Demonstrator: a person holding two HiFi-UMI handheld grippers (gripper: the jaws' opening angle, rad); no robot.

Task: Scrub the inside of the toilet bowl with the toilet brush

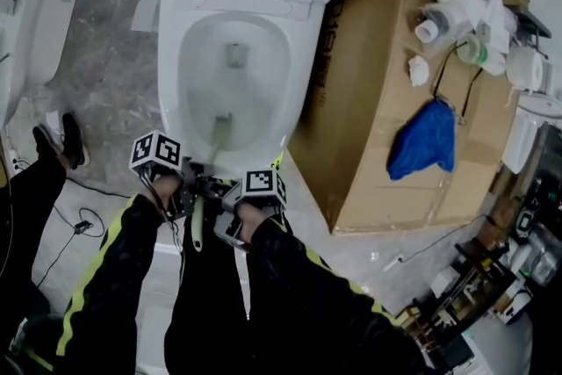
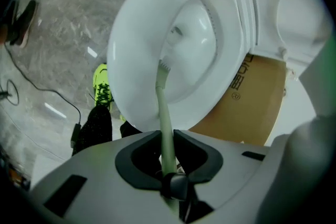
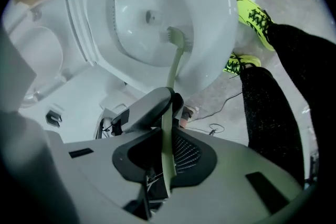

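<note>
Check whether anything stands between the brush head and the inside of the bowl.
Nothing visible does. The left tool and right tool are both shut on the toilet brush handle, and its head is inside the open toilet bowl.

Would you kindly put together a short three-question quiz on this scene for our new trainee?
1. True or false: the toilet brush has its head inside the toilet bowl.
2. What lies on the cardboard box? A) a blue cloth B) a red bucket C) a yellow sponge
3. Fill in: the left gripper and the right gripper each have their fingers closed on the brush's ____.
Key: 1 true; 2 A; 3 handle.
</note>
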